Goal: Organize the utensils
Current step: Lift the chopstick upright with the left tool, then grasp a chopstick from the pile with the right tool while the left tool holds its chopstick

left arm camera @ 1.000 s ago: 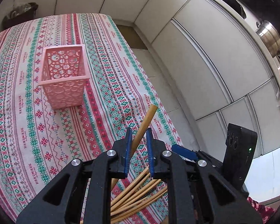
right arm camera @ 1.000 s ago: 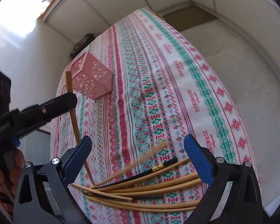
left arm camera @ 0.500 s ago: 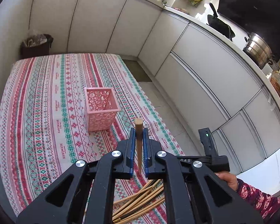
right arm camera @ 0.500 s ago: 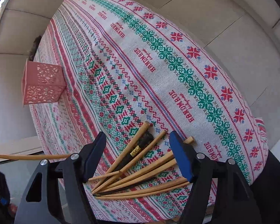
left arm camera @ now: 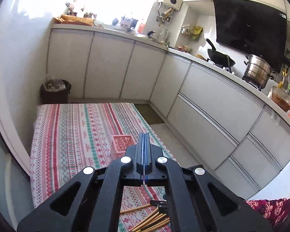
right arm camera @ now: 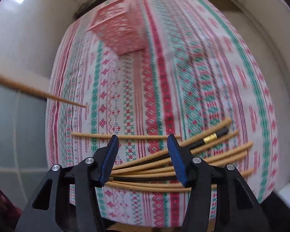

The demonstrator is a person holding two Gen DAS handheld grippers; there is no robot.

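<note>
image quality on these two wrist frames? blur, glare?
Left wrist: sharp, but the window above the counter is blown out, with strong fisheye curvature. Right wrist: motion blur smears the patterned tablecloth and pink perforated basket; the gripper stays crisp.

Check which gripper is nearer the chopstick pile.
Right. The right gripper hovers over the chopstick pile, jaws having just been closing, astride it; the left gripper is well above it.

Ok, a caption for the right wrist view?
Right tool, half open, hovers over the chopsticks on the patterned cloth; pink basket beyond.
</note>
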